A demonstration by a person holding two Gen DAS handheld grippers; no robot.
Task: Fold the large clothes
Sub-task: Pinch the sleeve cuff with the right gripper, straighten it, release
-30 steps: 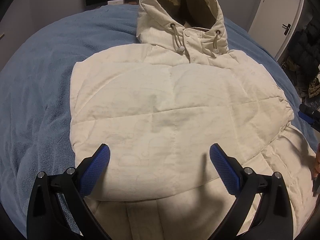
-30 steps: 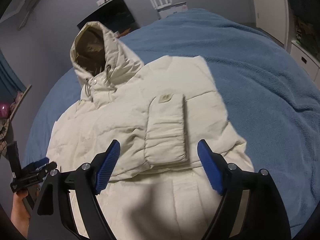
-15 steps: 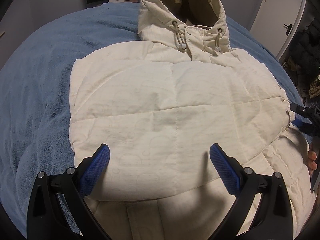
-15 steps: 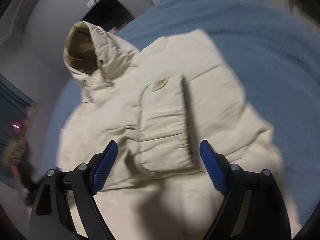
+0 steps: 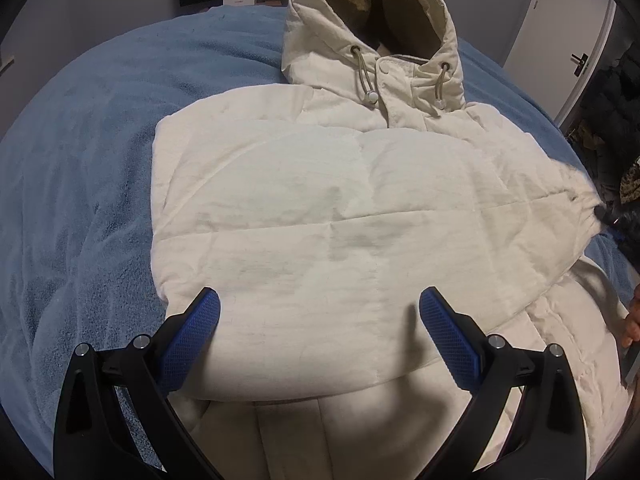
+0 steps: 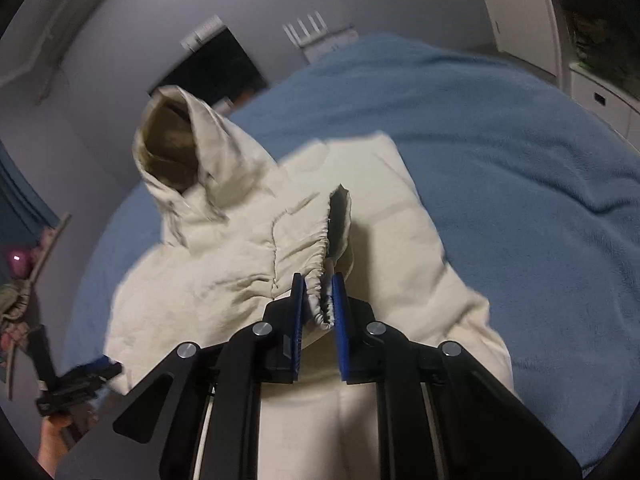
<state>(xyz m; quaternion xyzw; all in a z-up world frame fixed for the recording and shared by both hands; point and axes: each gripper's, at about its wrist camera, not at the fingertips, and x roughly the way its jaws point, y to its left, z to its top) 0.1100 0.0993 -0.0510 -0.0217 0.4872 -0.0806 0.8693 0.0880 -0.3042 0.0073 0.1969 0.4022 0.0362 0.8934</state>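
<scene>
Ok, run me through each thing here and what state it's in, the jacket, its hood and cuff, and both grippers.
jacket: lying front up on the blue blanket, sleeves folded across the body
hood: standing open
sleeve cuff: pinched, lifted off the jacket
right gripper: jaws have just closed, shut on the sleeve cuff
left gripper: open, nothing between its pads, over the jacket's lower part

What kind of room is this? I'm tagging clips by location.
Most likely a bedroom: the cream hooded jacket lies on a bed with a blue fleece blanket, a white door stands beside it, and white drawers line the wall.
</scene>
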